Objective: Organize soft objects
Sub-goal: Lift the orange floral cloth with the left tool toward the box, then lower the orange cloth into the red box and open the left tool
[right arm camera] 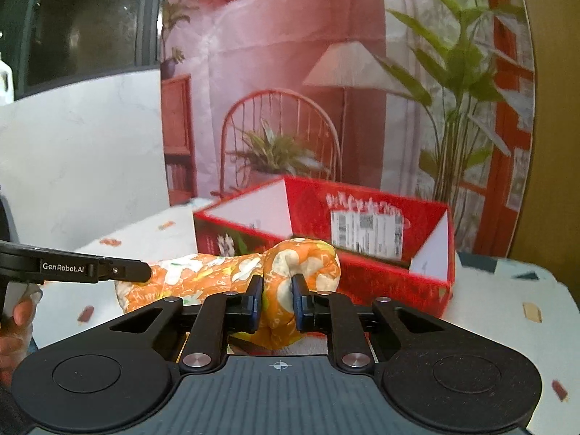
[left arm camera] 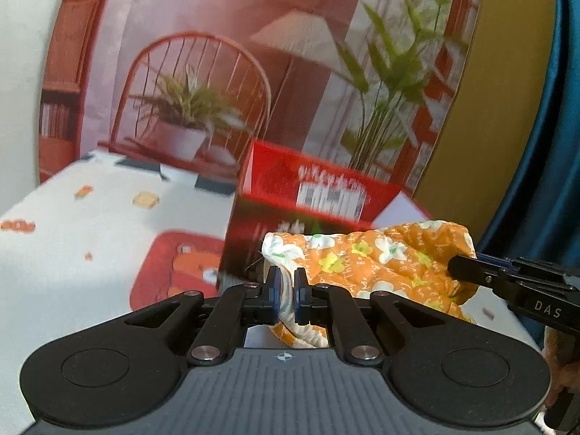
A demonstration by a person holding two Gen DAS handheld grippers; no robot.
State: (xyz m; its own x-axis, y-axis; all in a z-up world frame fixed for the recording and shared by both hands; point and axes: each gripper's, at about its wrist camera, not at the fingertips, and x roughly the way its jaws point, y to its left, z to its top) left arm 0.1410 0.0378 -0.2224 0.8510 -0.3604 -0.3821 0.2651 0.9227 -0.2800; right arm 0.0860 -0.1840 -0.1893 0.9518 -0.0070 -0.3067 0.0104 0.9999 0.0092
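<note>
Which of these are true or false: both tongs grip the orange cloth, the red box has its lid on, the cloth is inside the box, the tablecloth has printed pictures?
1. Both tongs, left and right, grip the orange floral cloth. True.
2. The red box has its lid on. False: it is open-topped.
3. The cloth is inside the box. False: it is held in front of it.
4. The tablecloth has printed pictures. True.

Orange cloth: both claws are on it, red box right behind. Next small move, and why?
Probably carry the cloth forward over the open box before releasing. The left claw pinches one end and the right claw the bunched other end, so it hangs between them just short of the box's near wall.
</note>
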